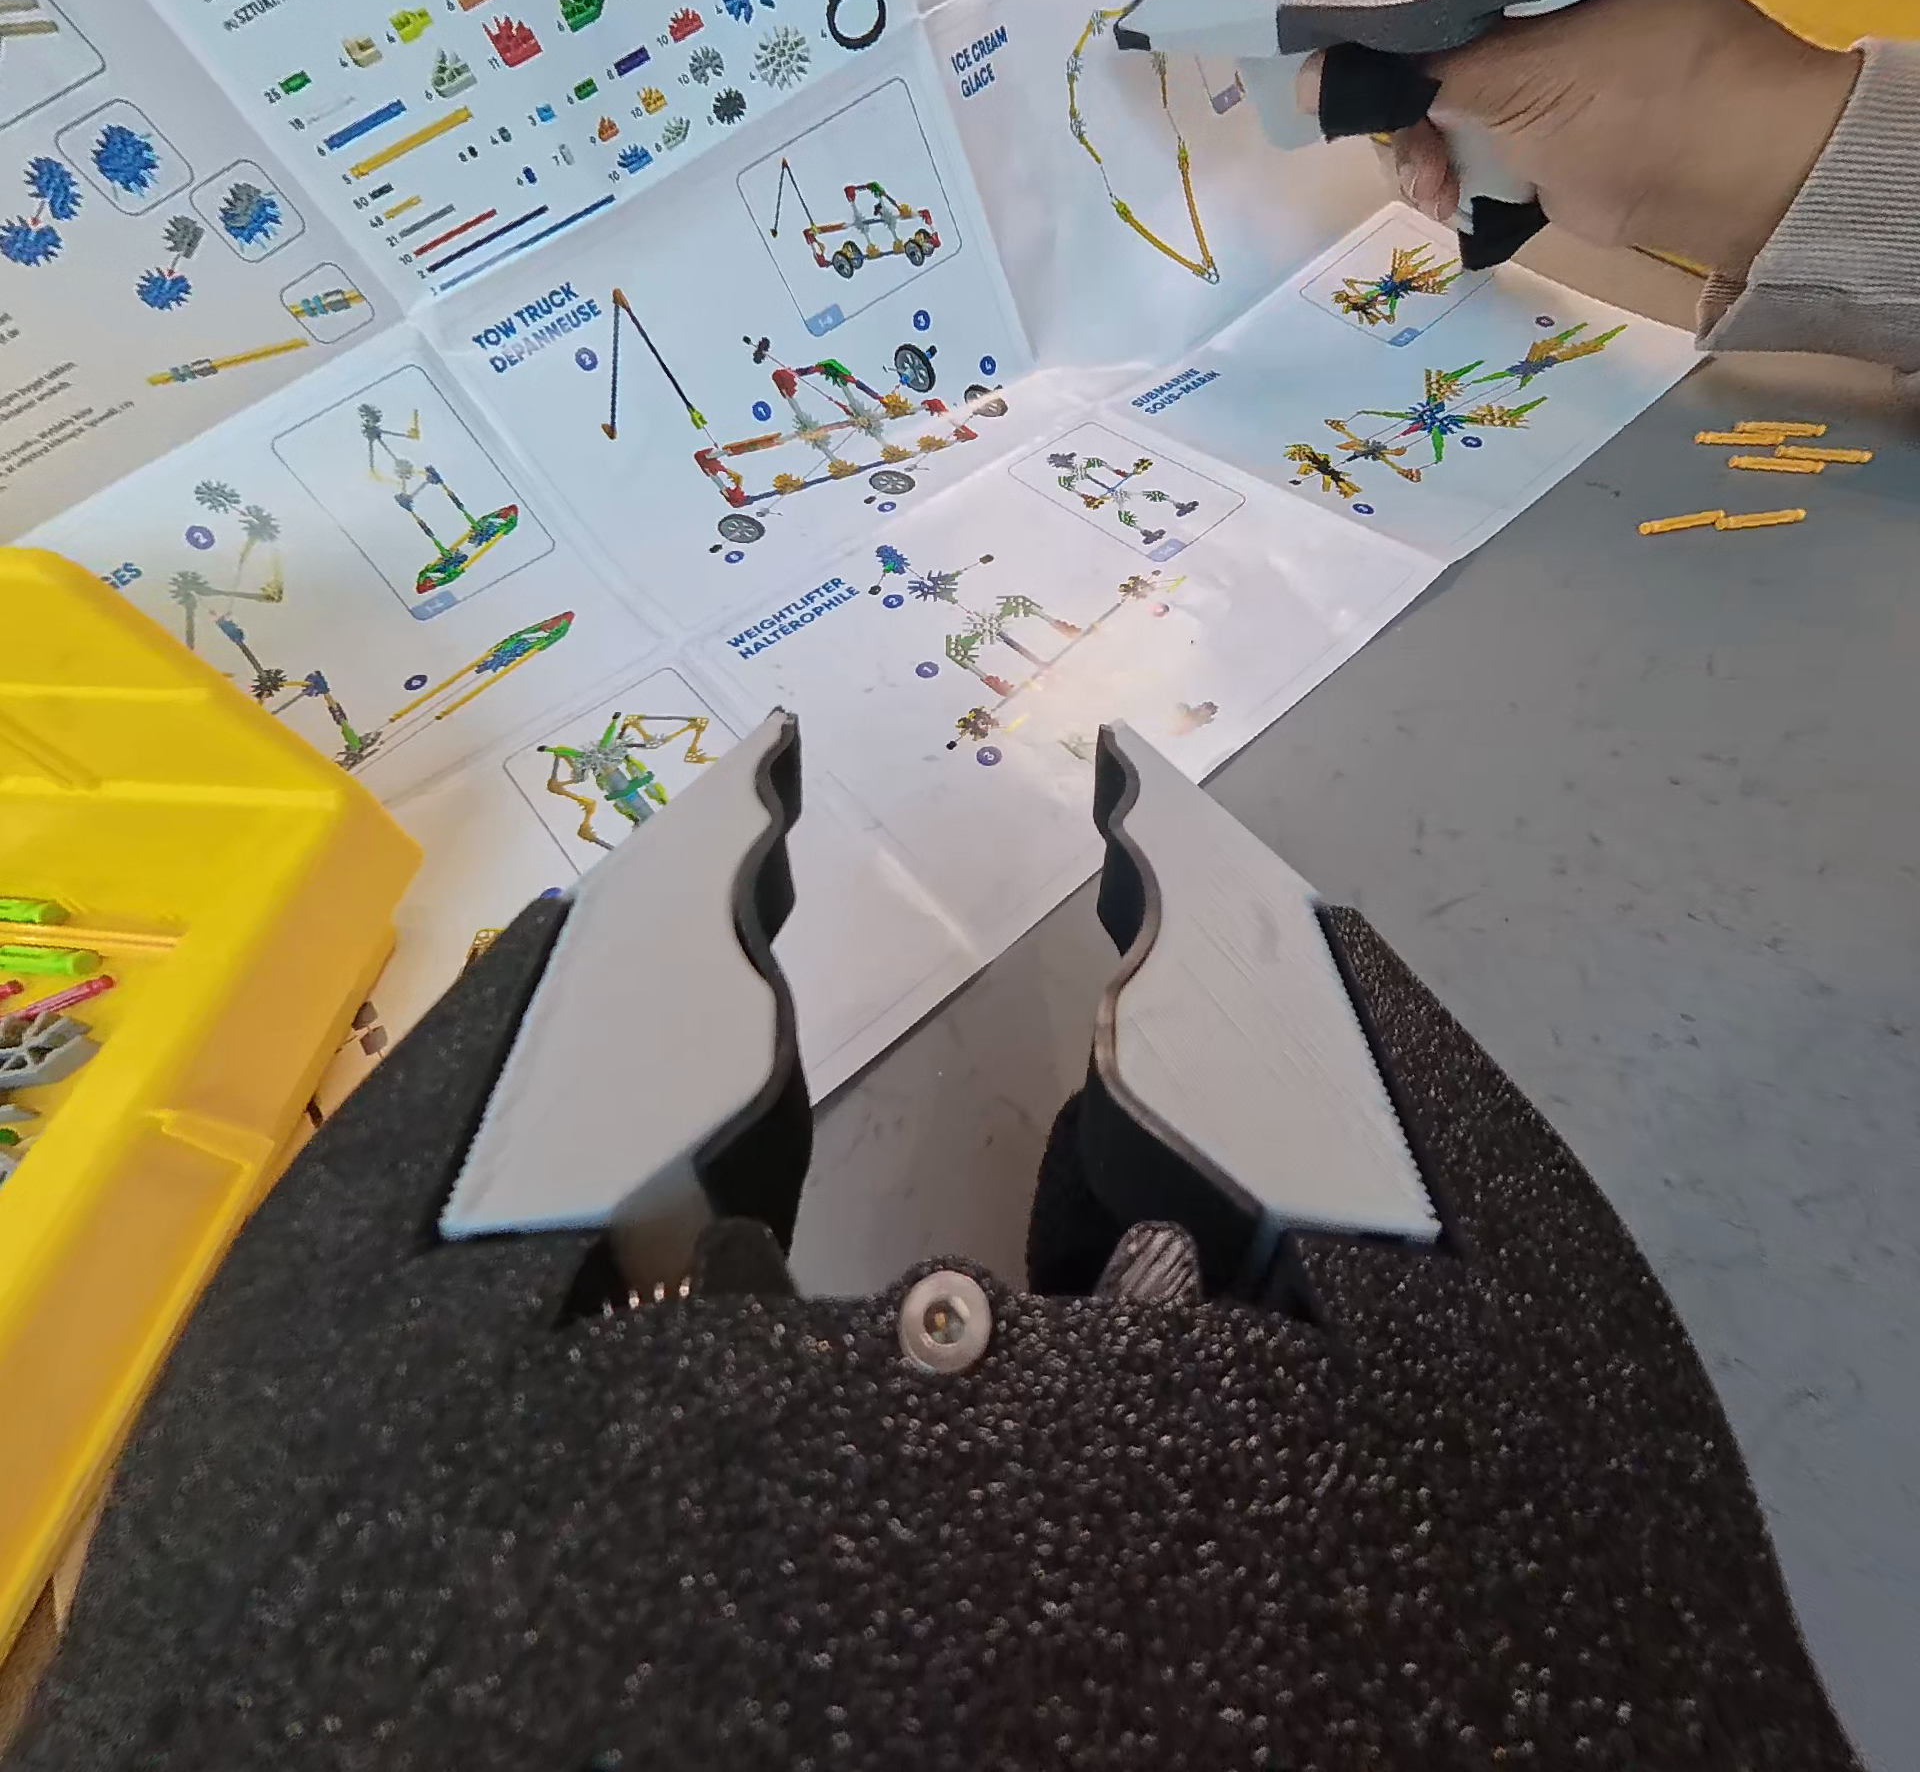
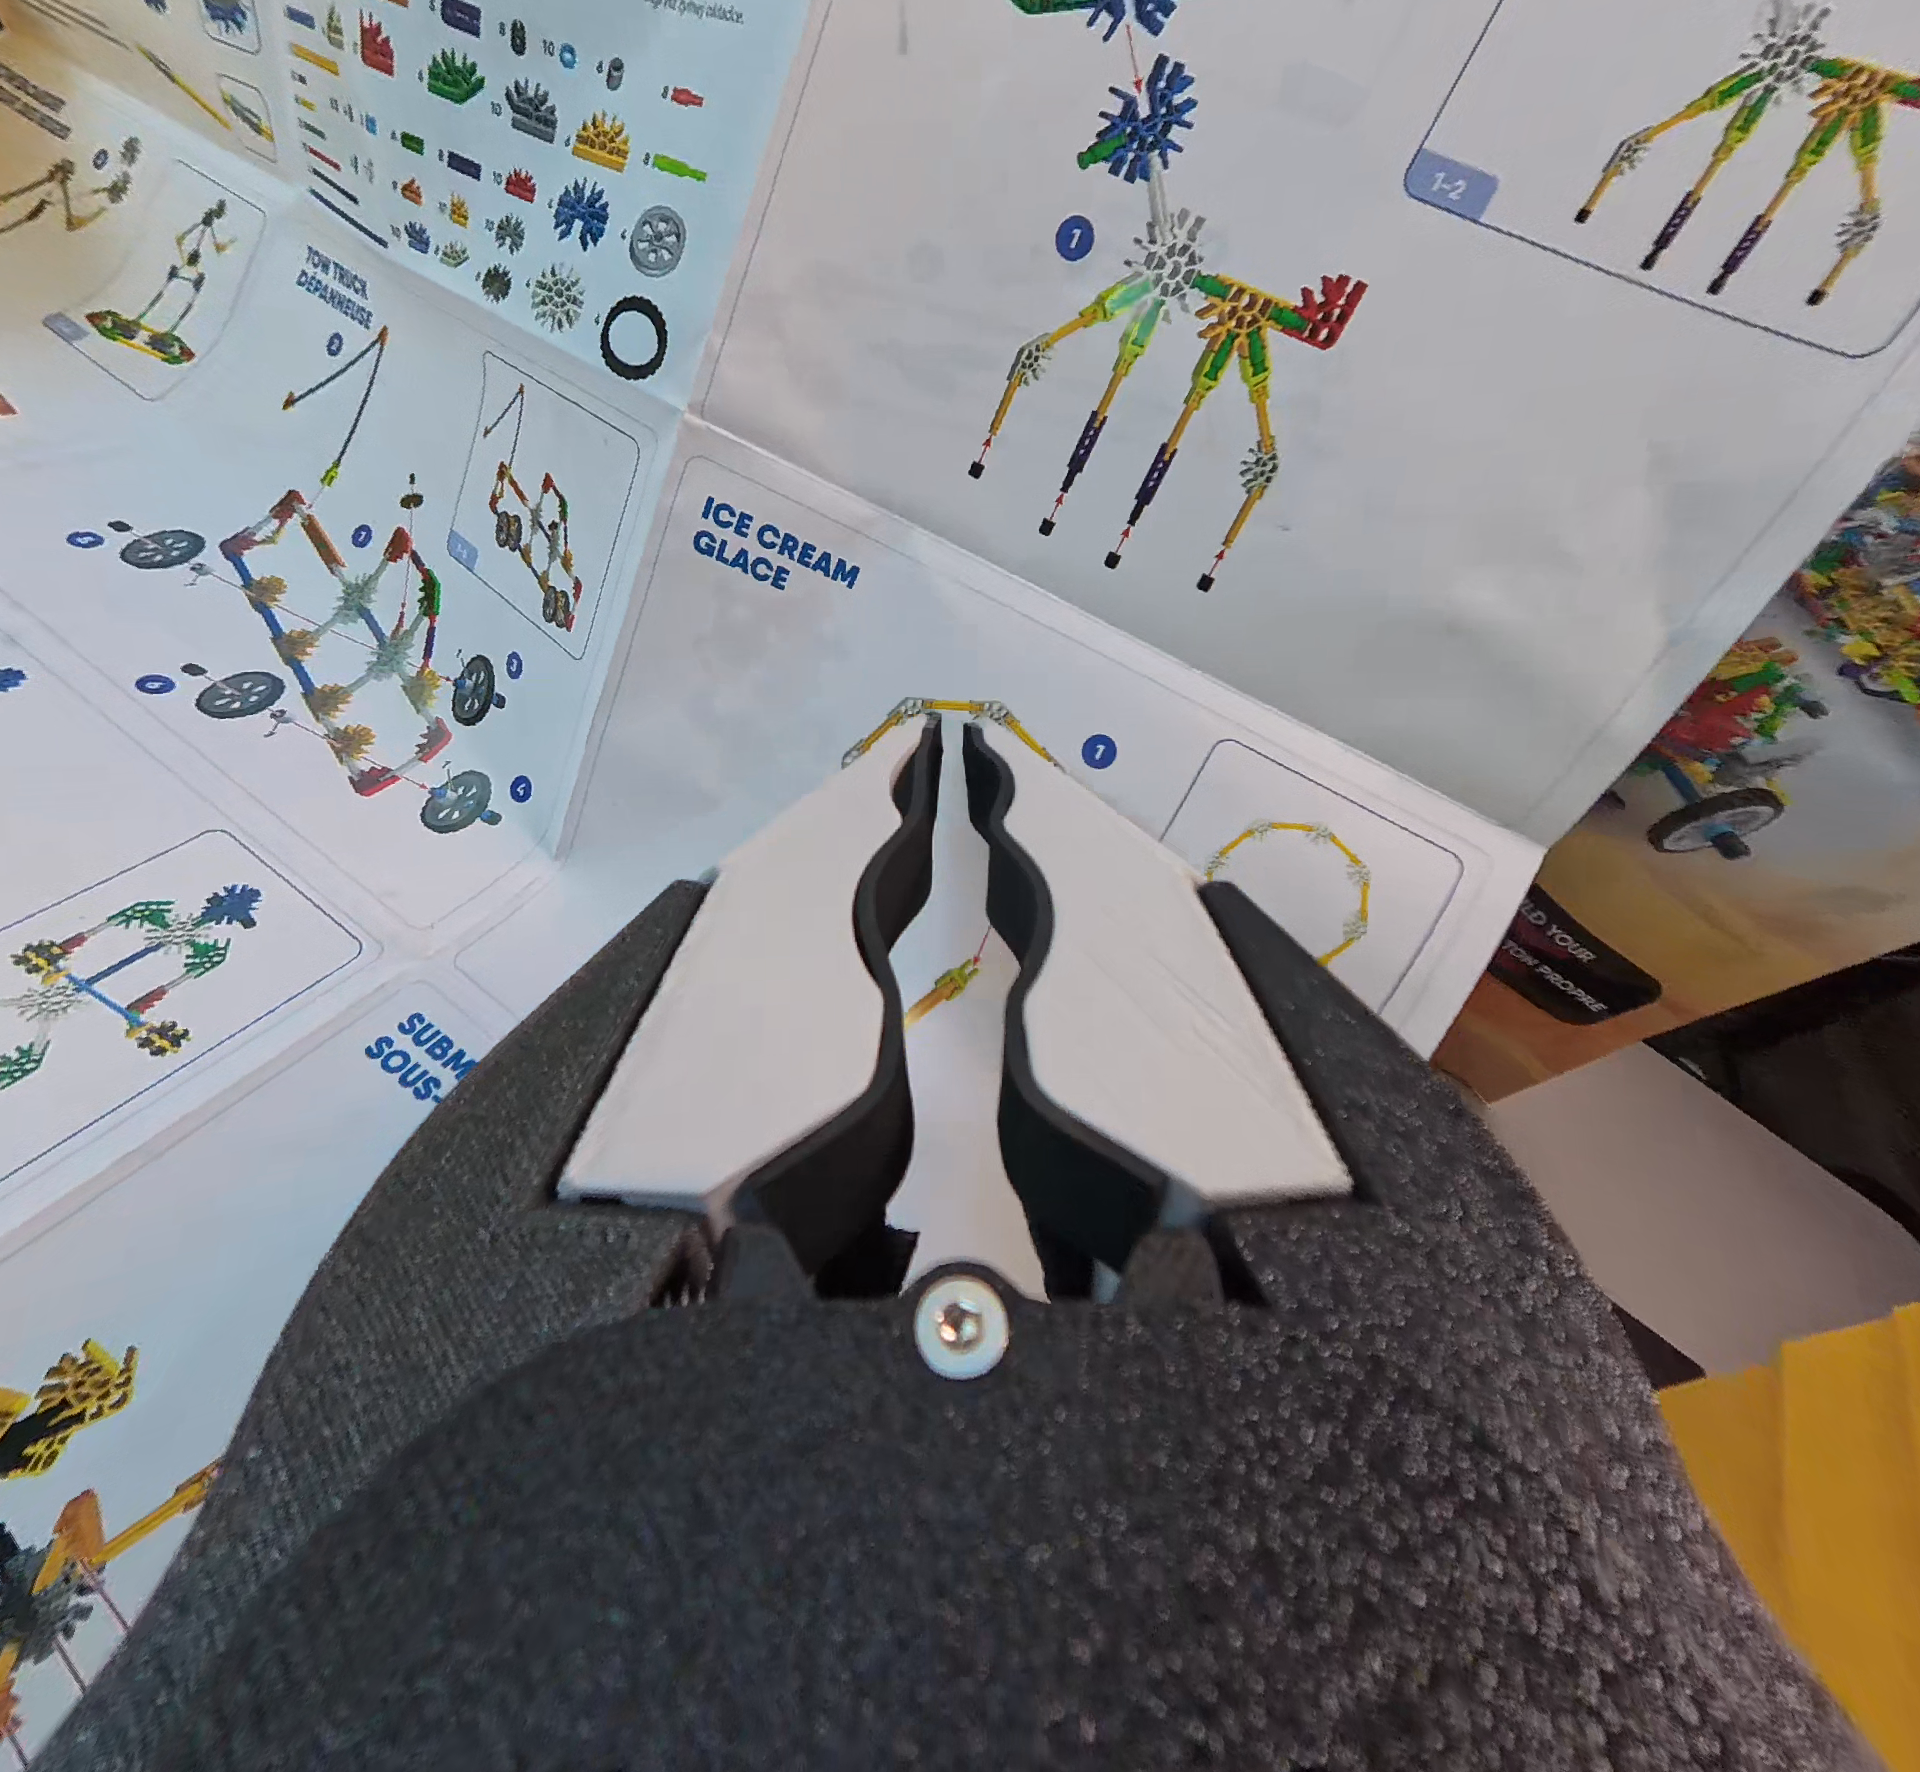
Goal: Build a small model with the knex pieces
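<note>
The right gripper [image 2: 951, 735], jaws nearly closed on nothing, has its tips over a cone-shaped drawing on the instruction sheet [image 2: 935, 496]. The left gripper [image 1: 945, 746] hovers wide open and empty over the sheet's near edge, yellow bin [image 1: 208, 839] to its left, yellow rods [image 1: 1766, 460] ahead-right. Whether the right tips touch the paper is unclear

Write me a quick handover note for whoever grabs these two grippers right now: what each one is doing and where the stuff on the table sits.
Left gripper: open, empty, hovering over the near edge of the instruction sheet.
Right gripper: almost closed, a thin gap between its fingers, nothing held; tips pointed at a yellow curved model diagram on the sheet.
Sheet lies unfolded across the grey table.
Yellow bin with green, red and grey building pieces sits left of the left gripper.
Loose yellow rods lie on the table, right of the sheet.
No assembled pieces are visible; neither gripper touches any part.
</note>
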{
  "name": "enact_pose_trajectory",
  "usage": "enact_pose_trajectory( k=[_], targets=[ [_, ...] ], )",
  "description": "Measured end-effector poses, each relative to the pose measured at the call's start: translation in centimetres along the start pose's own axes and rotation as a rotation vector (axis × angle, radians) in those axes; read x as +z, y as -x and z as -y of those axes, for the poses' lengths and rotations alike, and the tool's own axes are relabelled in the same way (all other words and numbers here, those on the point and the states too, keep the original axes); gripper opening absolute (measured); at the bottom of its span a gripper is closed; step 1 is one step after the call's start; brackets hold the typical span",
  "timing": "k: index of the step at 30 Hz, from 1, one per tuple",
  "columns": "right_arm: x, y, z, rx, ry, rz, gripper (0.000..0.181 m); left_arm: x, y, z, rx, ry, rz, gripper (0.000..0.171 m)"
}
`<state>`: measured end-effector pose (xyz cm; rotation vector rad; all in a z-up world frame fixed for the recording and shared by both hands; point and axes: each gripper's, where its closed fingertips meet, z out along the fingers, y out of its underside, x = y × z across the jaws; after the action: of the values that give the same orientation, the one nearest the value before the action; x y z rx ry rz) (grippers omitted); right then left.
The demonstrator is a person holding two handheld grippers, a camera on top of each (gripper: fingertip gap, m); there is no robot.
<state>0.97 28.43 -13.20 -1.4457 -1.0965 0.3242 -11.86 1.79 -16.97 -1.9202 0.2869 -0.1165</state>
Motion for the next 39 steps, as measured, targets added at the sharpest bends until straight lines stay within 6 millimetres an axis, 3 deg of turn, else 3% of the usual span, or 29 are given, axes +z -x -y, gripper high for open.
enact_pose_trajectory(
  k=[10,22,39],
  targets=[
    [-0.7,-2.5,-0.3,0.082,-0.011,-0.023,0.006,0.1,-0.6,-0.1,0.021,0.006,-0.025,0.057],
    [-1.2,-3.8,-1.2,0.094,0.044,-0.036,0.001,0.1,-1.2,0.0,0.026,0.005,-0.058,0.057],
    [-0.5,-3.4,-2.5,0.076,0.094,-0.006,0.0,0.2,-1.5,0.1,0.024,0.006,-0.07,0.057]
  ],
)
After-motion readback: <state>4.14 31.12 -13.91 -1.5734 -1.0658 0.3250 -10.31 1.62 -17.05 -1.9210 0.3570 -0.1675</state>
